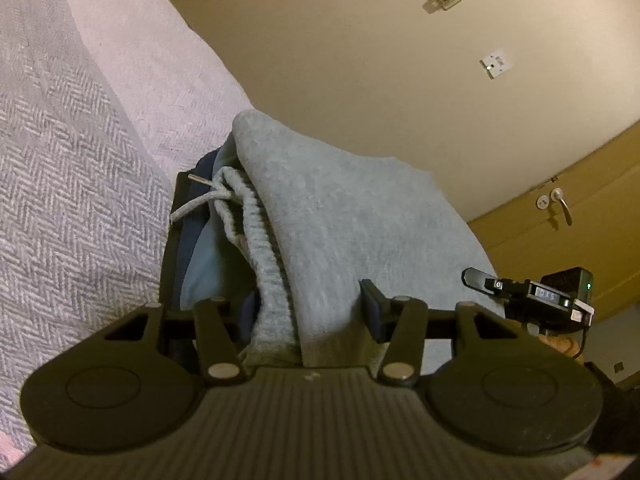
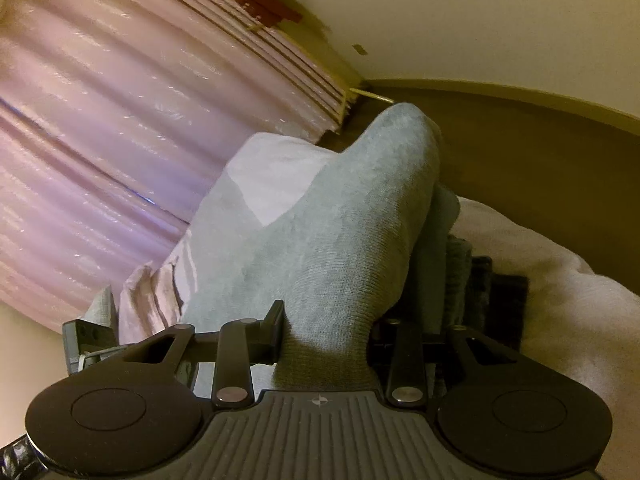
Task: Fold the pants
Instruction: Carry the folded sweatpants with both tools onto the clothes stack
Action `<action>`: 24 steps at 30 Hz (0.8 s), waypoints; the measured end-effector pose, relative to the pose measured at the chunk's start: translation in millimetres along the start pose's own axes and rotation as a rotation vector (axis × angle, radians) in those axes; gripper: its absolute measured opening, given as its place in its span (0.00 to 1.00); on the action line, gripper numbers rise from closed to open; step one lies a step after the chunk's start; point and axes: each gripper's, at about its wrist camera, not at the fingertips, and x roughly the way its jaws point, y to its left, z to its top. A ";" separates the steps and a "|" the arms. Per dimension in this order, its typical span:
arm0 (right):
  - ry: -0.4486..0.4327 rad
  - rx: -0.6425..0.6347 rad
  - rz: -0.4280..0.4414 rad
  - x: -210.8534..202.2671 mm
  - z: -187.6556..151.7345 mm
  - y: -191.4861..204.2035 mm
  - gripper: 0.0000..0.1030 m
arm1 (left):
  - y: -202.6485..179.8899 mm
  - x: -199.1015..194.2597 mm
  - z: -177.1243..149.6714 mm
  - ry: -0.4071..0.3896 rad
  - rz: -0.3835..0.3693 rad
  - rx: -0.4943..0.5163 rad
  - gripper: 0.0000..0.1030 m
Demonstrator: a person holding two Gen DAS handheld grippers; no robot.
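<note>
The left gripper (image 1: 310, 312) was seen clamped on a thick fold of the grey pants (image 1: 340, 216), its fingers (image 1: 374, 312) pinching the waistband. The right gripper (image 2: 326, 334) was likewise closed on the pants (image 2: 340, 232). Beyond, at ten o'clock, the bed (image 1: 72, 152) was covered by a herringbone blanket.

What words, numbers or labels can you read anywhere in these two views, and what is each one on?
"DAS": pale letters on the black device at the right edge of the left wrist view; the reading is uncertain.
"0" or "O": one small mark on that device's front end, too small to be sure.
Wall sockets: no readable text.
Grey pants and right gripper: only a small crosshair mark on the gripper body, no letters.
</note>
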 end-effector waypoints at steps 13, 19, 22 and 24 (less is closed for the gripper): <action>0.021 -0.067 -0.086 5.7 -18.4 -5.6 0.39 | 4.9 13.5 -17.9 0.017 0.044 0.064 0.56; -0.014 -0.241 -0.275 -29.9 -26.0 38.0 0.46 | -15.5 -23.0 -14.8 -0.025 0.152 0.135 0.58; -0.120 -0.345 -0.335 -61.7 -44.2 68.2 0.46 | -37.8 -49.2 -22.1 -0.067 0.171 0.224 0.58; -0.160 -0.327 -0.293 -76.4 -58.0 79.1 0.46 | -57.0 -58.5 -33.3 -0.071 0.174 0.302 0.58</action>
